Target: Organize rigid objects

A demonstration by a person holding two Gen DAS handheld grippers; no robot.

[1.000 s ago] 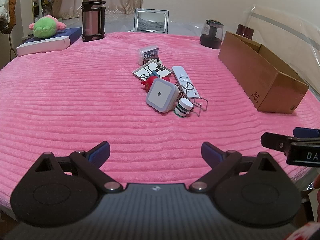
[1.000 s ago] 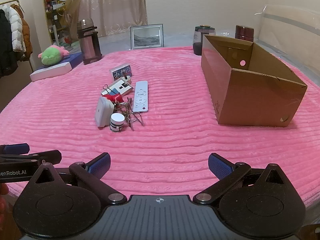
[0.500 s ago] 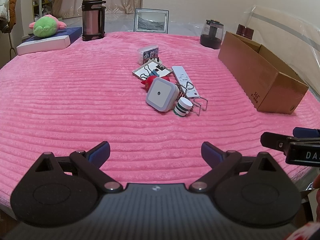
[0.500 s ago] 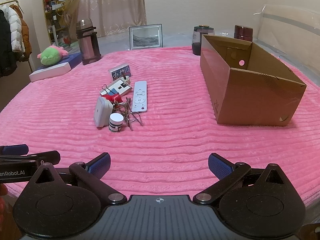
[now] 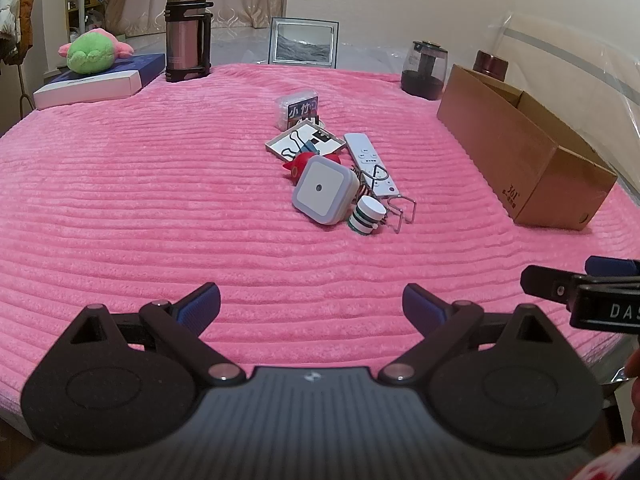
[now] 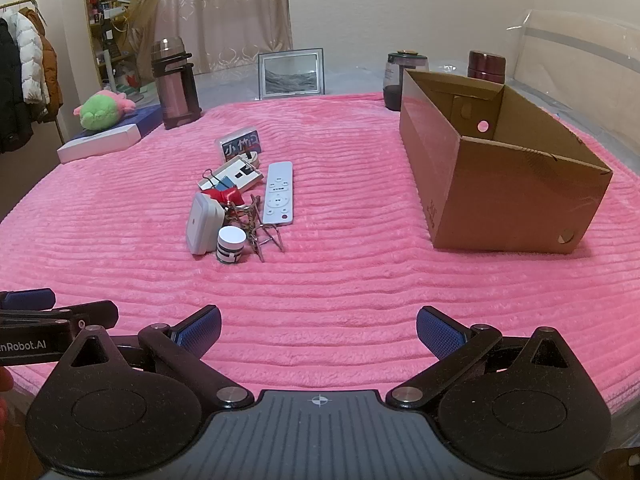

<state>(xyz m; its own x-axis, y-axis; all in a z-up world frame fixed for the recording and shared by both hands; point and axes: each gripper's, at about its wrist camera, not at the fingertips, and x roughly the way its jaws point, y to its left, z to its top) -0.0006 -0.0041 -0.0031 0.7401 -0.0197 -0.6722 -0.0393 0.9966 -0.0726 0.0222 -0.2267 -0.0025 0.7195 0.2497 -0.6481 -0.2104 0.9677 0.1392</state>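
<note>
A pile of small objects lies mid-table on the pink cloth: a white square night light [image 5: 323, 190] [image 6: 203, 223], a white remote [image 5: 370, 163] [image 6: 279, 193], a striped white cylinder [image 5: 366, 215] [image 6: 230, 245], metal binder clips [image 5: 394, 208], a red toy [image 5: 302, 162], a flat white box [image 5: 305, 143] and a labelled clear case [image 5: 297, 113] [image 6: 239, 148]. An open cardboard box [image 6: 500, 168] [image 5: 520, 152] stands to the right. My left gripper [image 5: 311, 303] and right gripper [image 6: 318, 327] are both open and empty, near the table's front edge.
At the back stand a thermos [image 5: 188, 32], a picture frame [image 5: 303, 43], a dark glass jar [image 5: 425, 70] and a maroon canister [image 6: 486, 65]. A green plush [image 5: 92, 53] lies on flat boxes at the back left. The right gripper's finger [image 5: 560, 286] shows at the left view's right edge.
Both views have crept very slightly closer to the pile. Both grippers stay open and nothing on the table has moved.
</note>
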